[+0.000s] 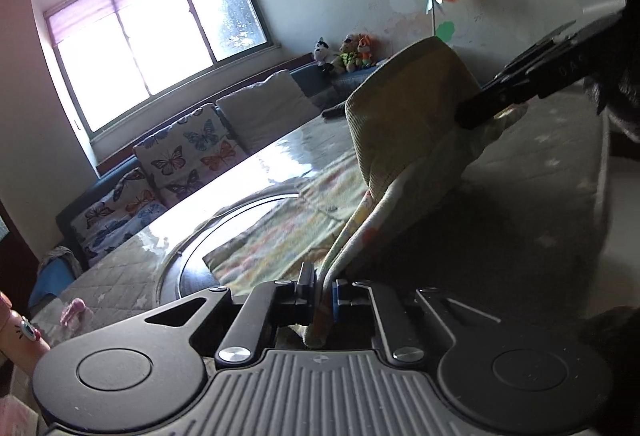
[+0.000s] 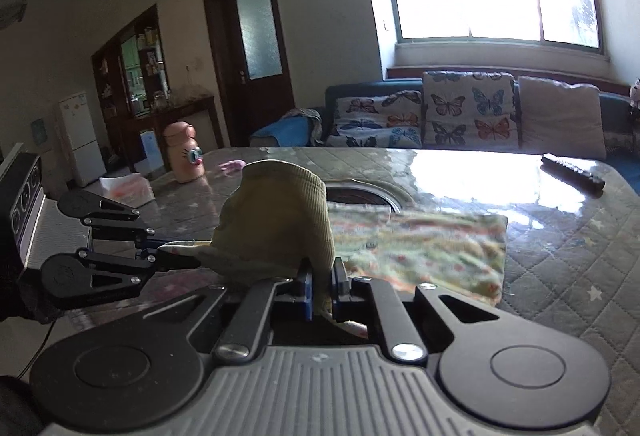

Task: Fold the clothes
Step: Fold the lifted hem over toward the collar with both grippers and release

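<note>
Between both jaws, unlabelled garment (image 2: 280, 220)

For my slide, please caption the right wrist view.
Both grippers, right and left, pinch a floral garment over the table.

Quilted grey bench (image 2: 560, 276) with glossy cover, floral garment (image 2: 420, 248) lying across it, remote (image 2: 572, 172) near far edge, pink bottle (image 2: 186, 152) at left

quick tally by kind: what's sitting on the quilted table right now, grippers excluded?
Garment, held by the left gripper and the right gripper: 1
Pink bottle with a cartoon eye: 1
Dark remote: 1
Small pink item, too blurred to name: 1
Tissue pack at the table's edge: 1
Total: 5
</note>
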